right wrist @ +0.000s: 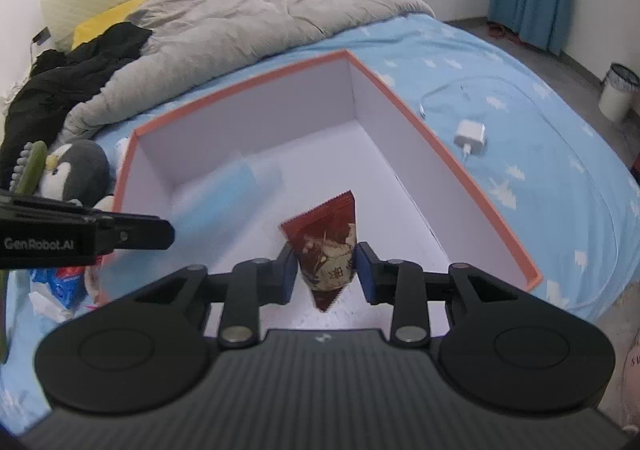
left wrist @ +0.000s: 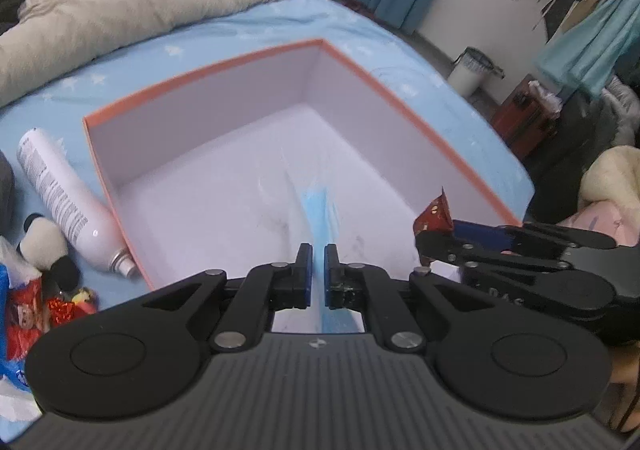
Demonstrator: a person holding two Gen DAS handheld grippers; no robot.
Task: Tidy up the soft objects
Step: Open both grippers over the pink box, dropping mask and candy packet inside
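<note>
Both grippers hang over the open orange-rimmed box (right wrist: 472, 178) on the blue star-print bed sheet (left wrist: 208, 42) — its white floor looks bare, nothing yet lying loose in it. Left gripper (left wrist: 318, 266): jaws nearly together, pinching a thin pale-blue packet (left wrist: 318, 210) that hangs blurred over the box floor. Right gripper (right wrist: 326, 274): jaws partly apart with a red snack sachet (right wrist: 330, 246) upright between them; the left pad seems to touch it, the right pad shows a sliver of gap, so I cannot tell whether it is gripped or slipping free. Judgement: two items are at the drop point, none settled, so the sorting looks barely begun. Left to gather, off the box's 9 o'clock side: a grey penguin plush (right wrist: 76, 174), a black-and-white panda plush (left wrist: 46, 246), red wrappers (left wrist: 68, 308) and a crumpled blue-and-white bag (right wrist: 60, 286). A white spray can (left wrist: 64, 198) lies against the box's wall at 8 o'clock — hard, probably not for the box. At 3 o'clock, a white charger and cable (right wrist: 470, 136); at 12, a heaped grey duvet (right wrist: 224, 18) and a black garment (right wrist: 68, 74). Nothing blocks the box mouth; the two grippers sit close and could crowd each other.
</note>
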